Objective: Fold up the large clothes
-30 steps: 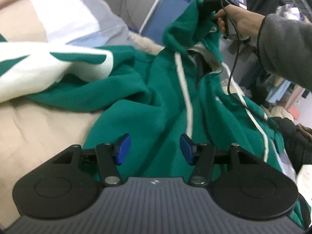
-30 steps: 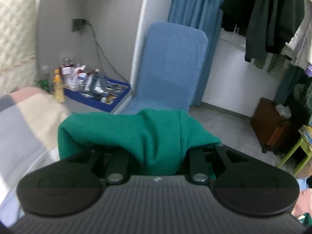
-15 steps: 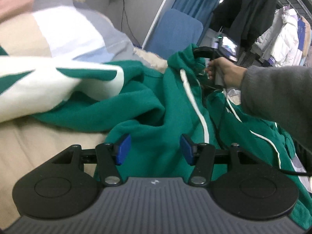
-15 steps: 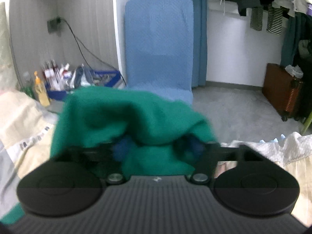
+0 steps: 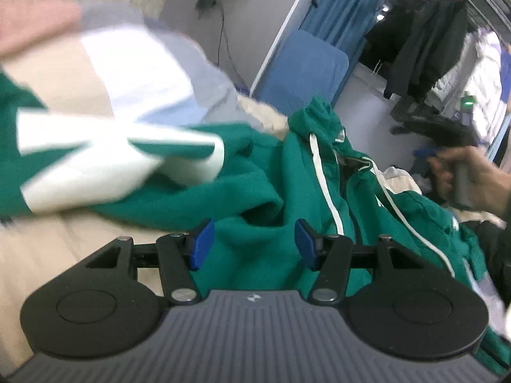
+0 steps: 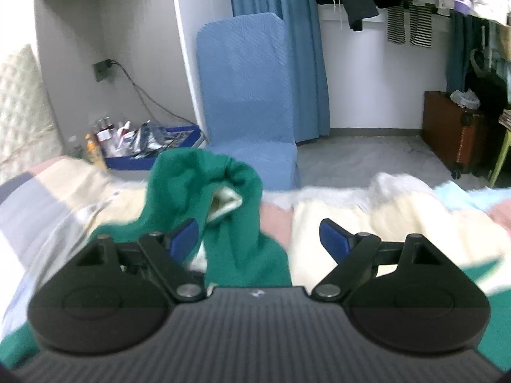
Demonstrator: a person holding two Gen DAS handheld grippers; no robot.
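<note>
A green hoodie (image 5: 262,229) with white drawstrings (image 5: 325,188) lies rumpled on the bed, its white-striped sleeve (image 5: 111,159) stretched out to the left. My left gripper (image 5: 254,244) hovers open over the hoodie's body, the blue pads apart and pressing on nothing. The hood (image 6: 204,185) stands in a loose heap with its pale lining showing. My right gripper (image 6: 258,239) is open just behind it; some green cloth lies by the left pad but is not pinched. In the left wrist view a hand (image 5: 472,185) holds the right gripper off to the hood's right.
The bed carries a patchwork cover (image 6: 383,217) in beige, pink, grey and white. Beyond the bed stand a blue chair (image 6: 249,95), a blue tray of bottles (image 6: 143,146) and a brown case (image 6: 447,127). Dark clothes (image 5: 424,48) hang at the back right.
My right gripper opened and let go of the hood, then drew back and to the right. The hood has dropped from its raised position onto the bed. My left gripper tilted up slightly.
</note>
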